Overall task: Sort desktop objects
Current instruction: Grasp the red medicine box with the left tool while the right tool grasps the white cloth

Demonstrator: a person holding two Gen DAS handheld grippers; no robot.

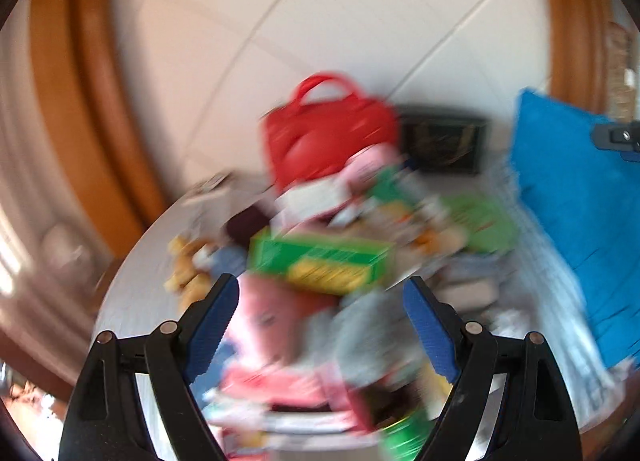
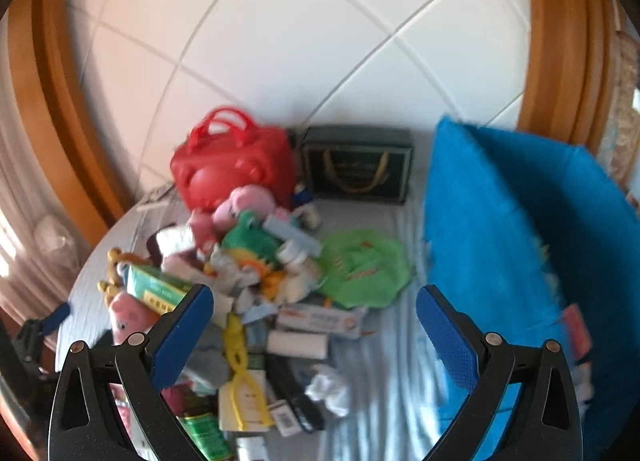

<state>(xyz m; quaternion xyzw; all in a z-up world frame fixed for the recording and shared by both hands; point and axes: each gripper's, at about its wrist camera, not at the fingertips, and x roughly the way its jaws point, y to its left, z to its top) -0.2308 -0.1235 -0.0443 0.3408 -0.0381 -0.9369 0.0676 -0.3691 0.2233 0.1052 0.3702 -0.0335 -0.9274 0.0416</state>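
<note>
Both grippers hang over the bench [image 2: 368,381] with nothing in them: the left gripper [image 1: 320,325] has its blue pads spread wide above the heap, and the right gripper [image 2: 314,325] stands just as wide, its pads clear of everything. That fits a start of sorting, since neither has yet chosen a thing.

The things to sort lie in one loose pile [image 2: 248,281] left of centre, jumbled and overlapping, so most cannot be lifted without disturbing a neighbour. At twelve o'clock of the pile a red handbag [image 2: 234,169] stands against the tiled wall, and at about one o'clock a dark gift bag [image 2: 356,169] stands upright beside it. A flat green fabric piece [image 2: 364,269] lies at the pile's three o'clock edge, easy to take because nothing rests on it. A green box [image 1: 320,261] sits on top near the left gripper, probably the handiest first pick, though that view is too blurred to be sure. The blue fabric bin [image 2: 500,221] stands open at three o'clock, well placed to receive sorted things. A crumpled white paper [image 2: 328,389] lies alone toward six o'clock.
</note>
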